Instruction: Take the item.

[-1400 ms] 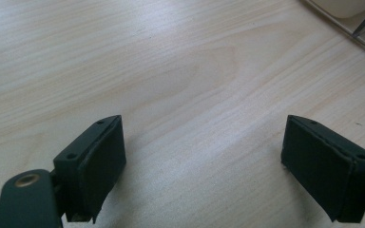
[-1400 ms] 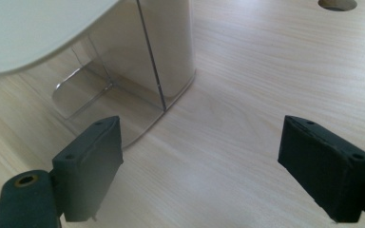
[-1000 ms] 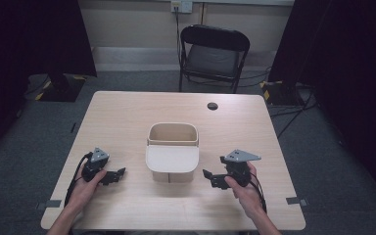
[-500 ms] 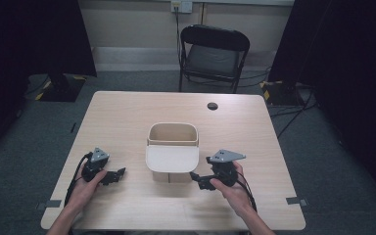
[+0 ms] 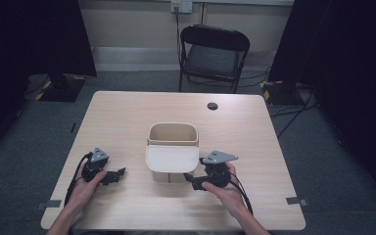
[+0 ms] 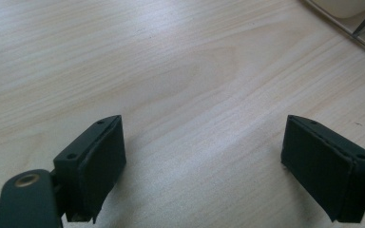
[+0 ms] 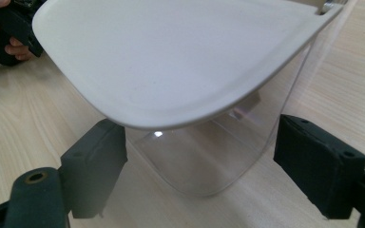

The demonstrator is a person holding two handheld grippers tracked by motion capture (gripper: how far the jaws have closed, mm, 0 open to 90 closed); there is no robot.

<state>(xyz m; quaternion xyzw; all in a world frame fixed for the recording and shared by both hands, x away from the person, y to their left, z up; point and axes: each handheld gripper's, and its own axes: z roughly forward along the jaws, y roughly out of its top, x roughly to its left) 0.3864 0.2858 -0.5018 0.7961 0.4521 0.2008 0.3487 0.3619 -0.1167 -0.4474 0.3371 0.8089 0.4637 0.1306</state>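
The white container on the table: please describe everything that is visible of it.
The white container stands upright in the middle of the table, open at the top. In the right gripper view its white lid tilts over a clear, rounded plastic body. The right gripper is at its near corner, jaws open around the clear body, not pressing.

My left gripper (image 5: 111,176) rests with its jaws wide apart, while my right gripper (image 5: 192,179) has just been closing its jaws slightly.

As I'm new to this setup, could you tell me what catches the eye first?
A cream bin with its lid hanging open stands mid-table. The right gripper sits at its front corner, jaws just closing around the clear wall without touching, while the left gripper rests open over bare table.
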